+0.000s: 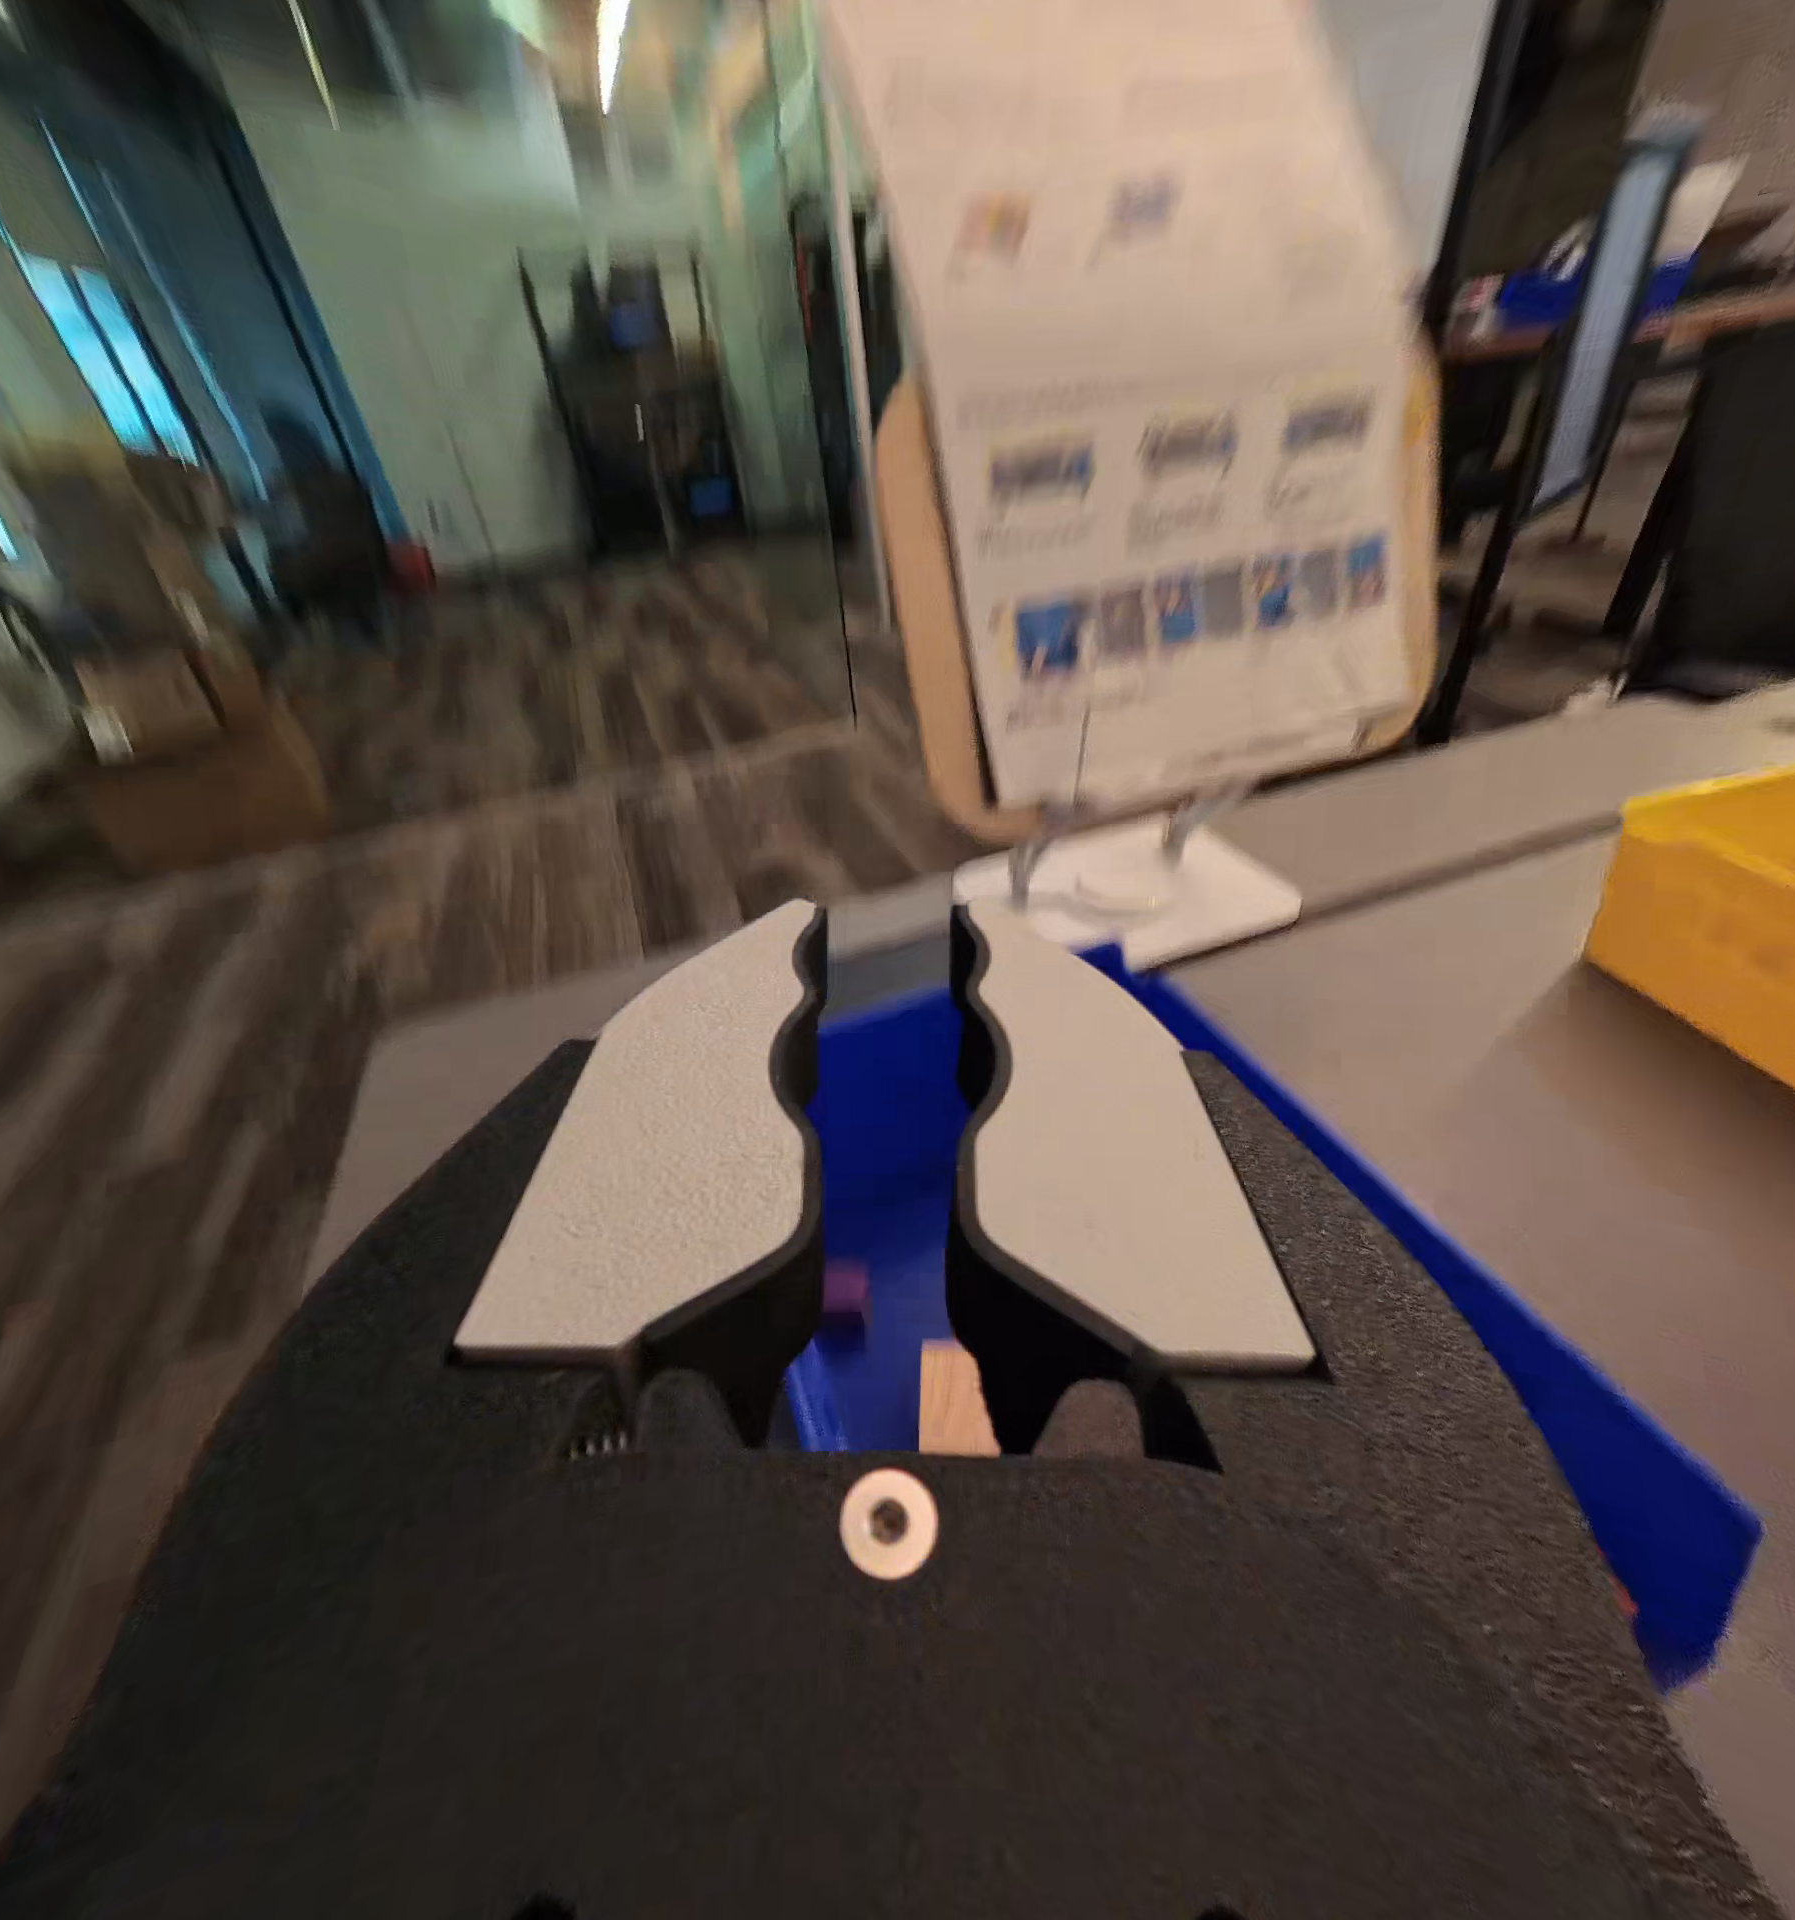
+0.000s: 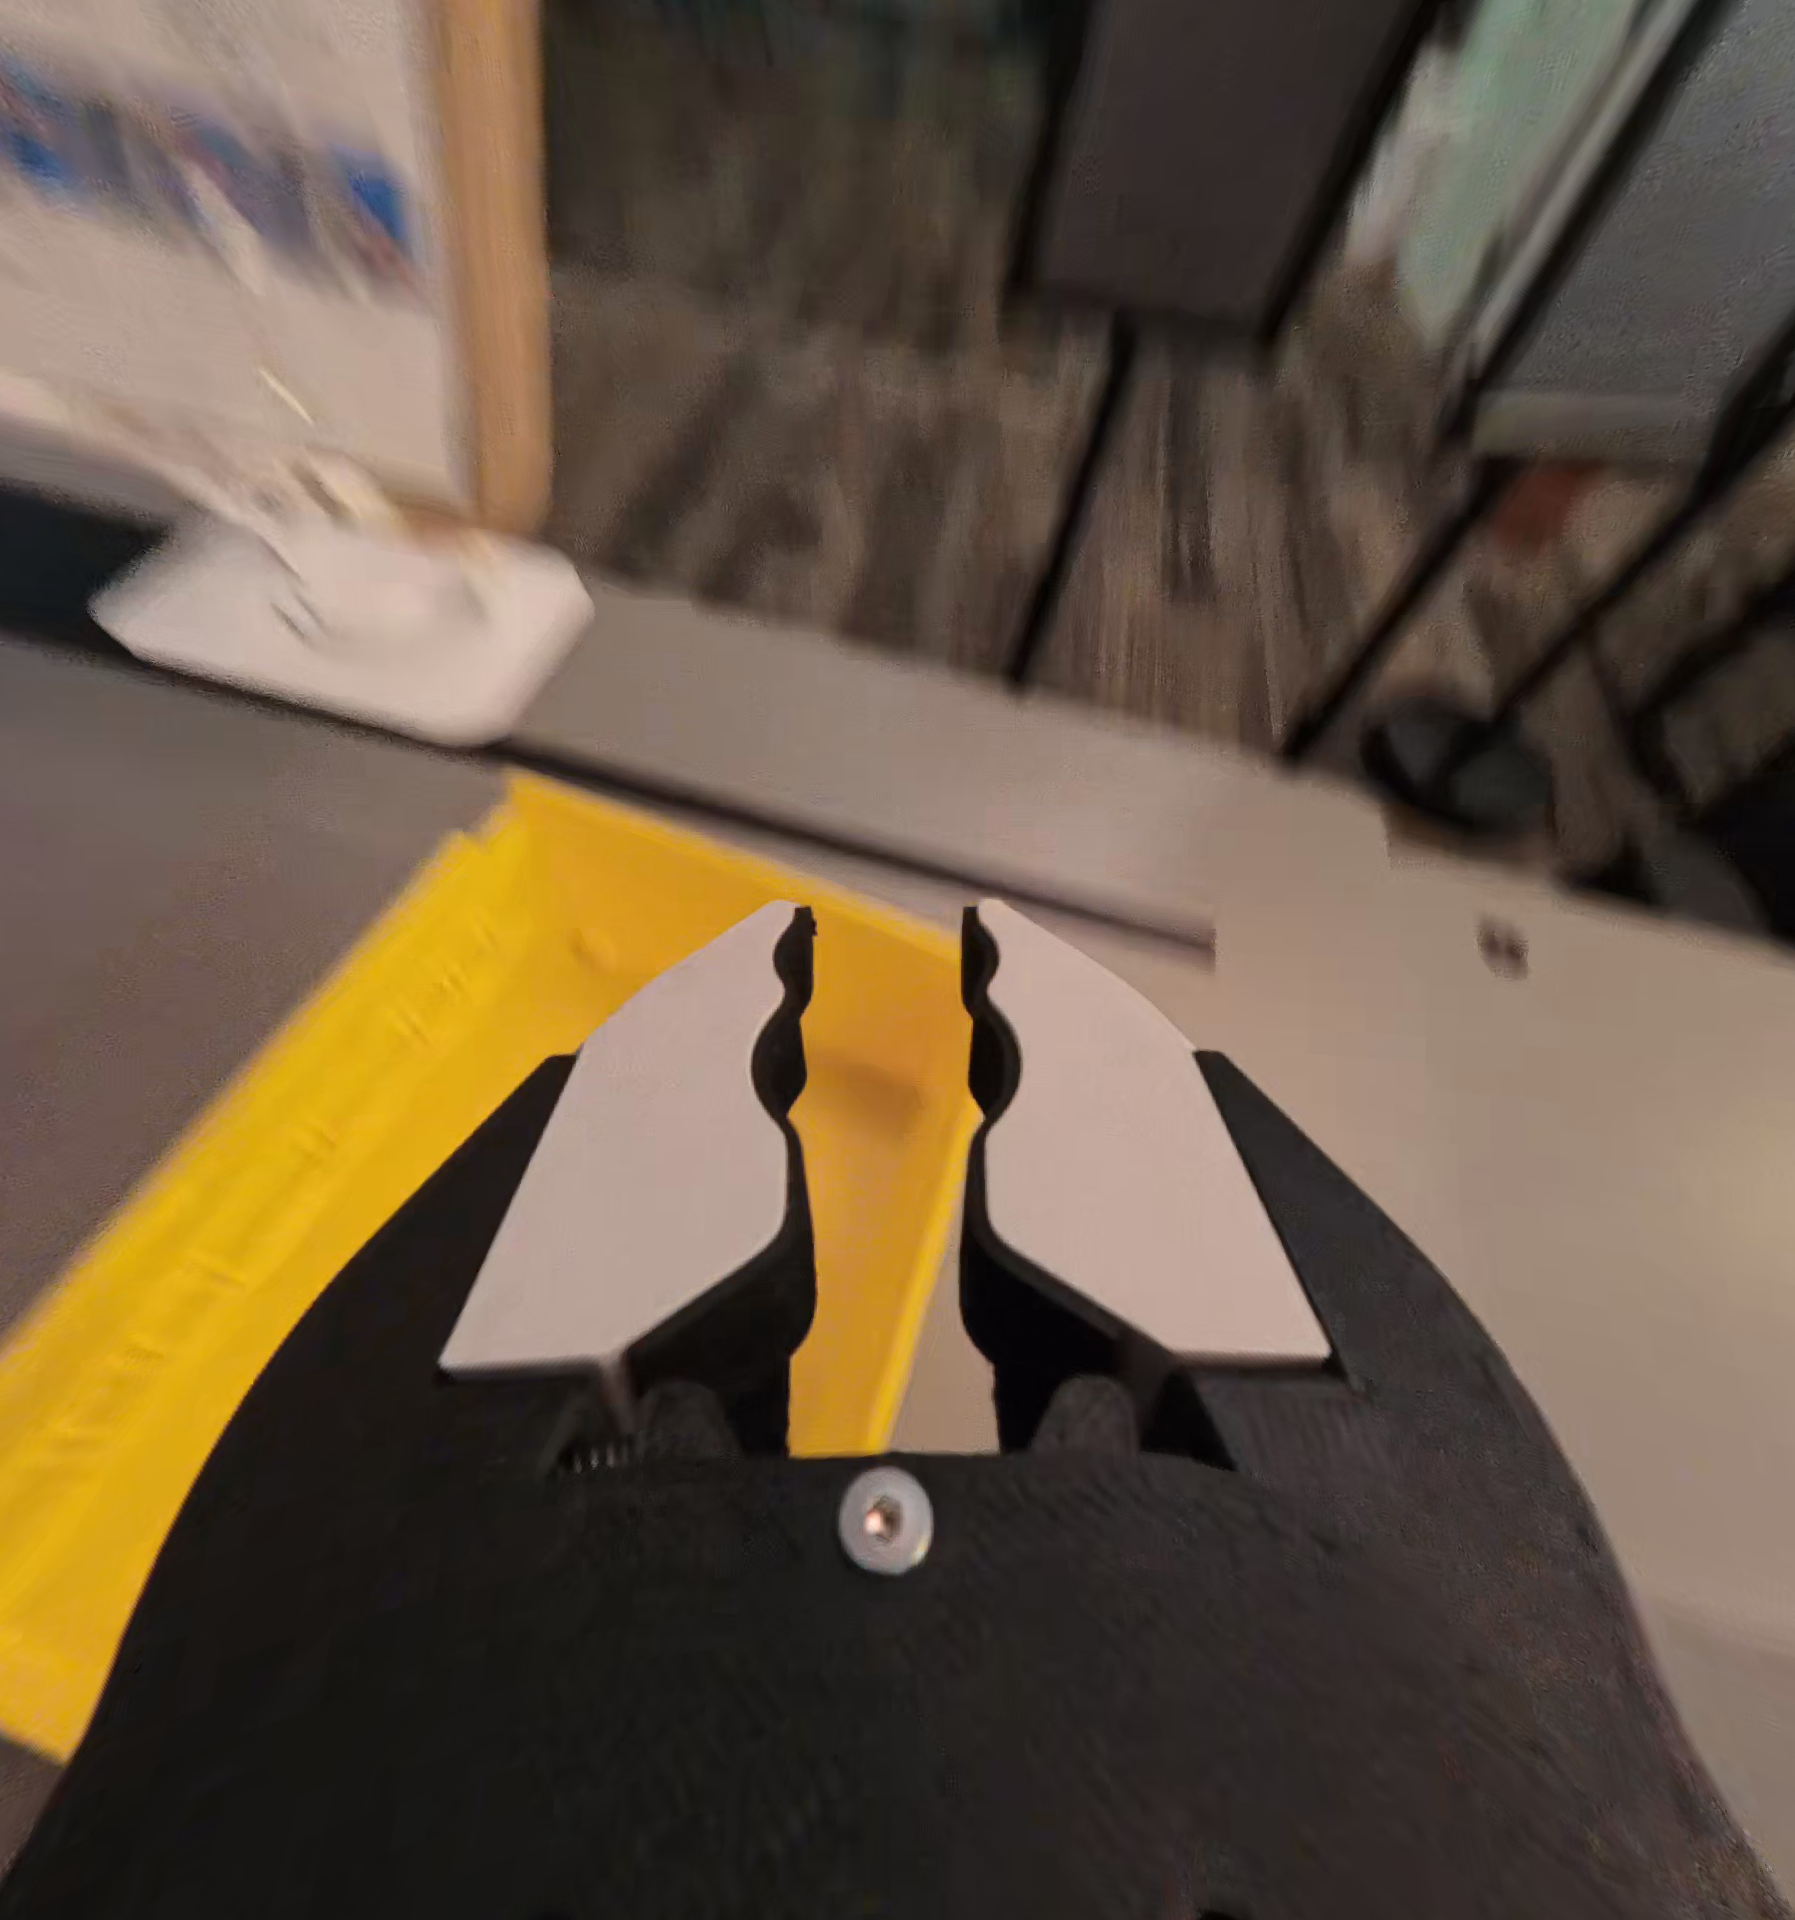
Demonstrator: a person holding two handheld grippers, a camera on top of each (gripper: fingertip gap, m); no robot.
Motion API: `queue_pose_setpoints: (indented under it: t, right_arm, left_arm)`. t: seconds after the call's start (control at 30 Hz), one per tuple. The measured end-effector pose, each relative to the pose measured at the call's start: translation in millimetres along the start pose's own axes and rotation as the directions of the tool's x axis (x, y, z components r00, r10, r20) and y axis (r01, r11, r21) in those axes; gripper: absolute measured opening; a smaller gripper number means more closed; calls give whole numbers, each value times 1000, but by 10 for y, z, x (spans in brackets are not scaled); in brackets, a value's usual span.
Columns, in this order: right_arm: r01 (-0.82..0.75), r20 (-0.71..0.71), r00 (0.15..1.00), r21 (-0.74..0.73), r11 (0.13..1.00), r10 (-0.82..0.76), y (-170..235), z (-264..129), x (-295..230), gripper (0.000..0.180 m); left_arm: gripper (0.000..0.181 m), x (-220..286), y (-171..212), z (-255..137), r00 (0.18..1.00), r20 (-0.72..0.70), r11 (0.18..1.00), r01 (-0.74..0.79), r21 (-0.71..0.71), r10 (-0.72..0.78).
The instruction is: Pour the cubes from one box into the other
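Both jaws stand parted, gripping nothing. Left gripper (image 1: pixel 888 920) hangs over the blue box (image 1: pixel 1475 1340); a purple cube (image 1: pixel 847 1291) and a wooden cube (image 1: pixel 953 1397) lie inside, seen between the fingers. Right gripper (image 2: pixel 888 914) hangs over the yellow box (image 2: pixel 249 1247), its right wall below the gap. Both boxes sit on the grey table (image 2: pixel 1495 1195), apart. A sign stand (image 1: pixel 1163 416) is at the far edge. Frames blurred.

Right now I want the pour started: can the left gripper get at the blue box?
Probably yes: the left gripper hangs open right above the blue box, nothing between them.
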State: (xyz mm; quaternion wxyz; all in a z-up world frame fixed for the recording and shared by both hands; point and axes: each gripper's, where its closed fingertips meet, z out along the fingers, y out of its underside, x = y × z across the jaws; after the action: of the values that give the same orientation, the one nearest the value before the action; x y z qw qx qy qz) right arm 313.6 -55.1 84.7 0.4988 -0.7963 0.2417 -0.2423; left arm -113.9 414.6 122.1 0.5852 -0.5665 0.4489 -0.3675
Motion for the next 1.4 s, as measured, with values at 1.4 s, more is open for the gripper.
queue_pose_setpoints:
  t: [1.4]
  right_arm:
    - [-10,291,910,729,684,-296,-1164,-969,-1912,26]
  left_arm:
    - [25,453,-313,2,969,-88,973,225,-58,-230]
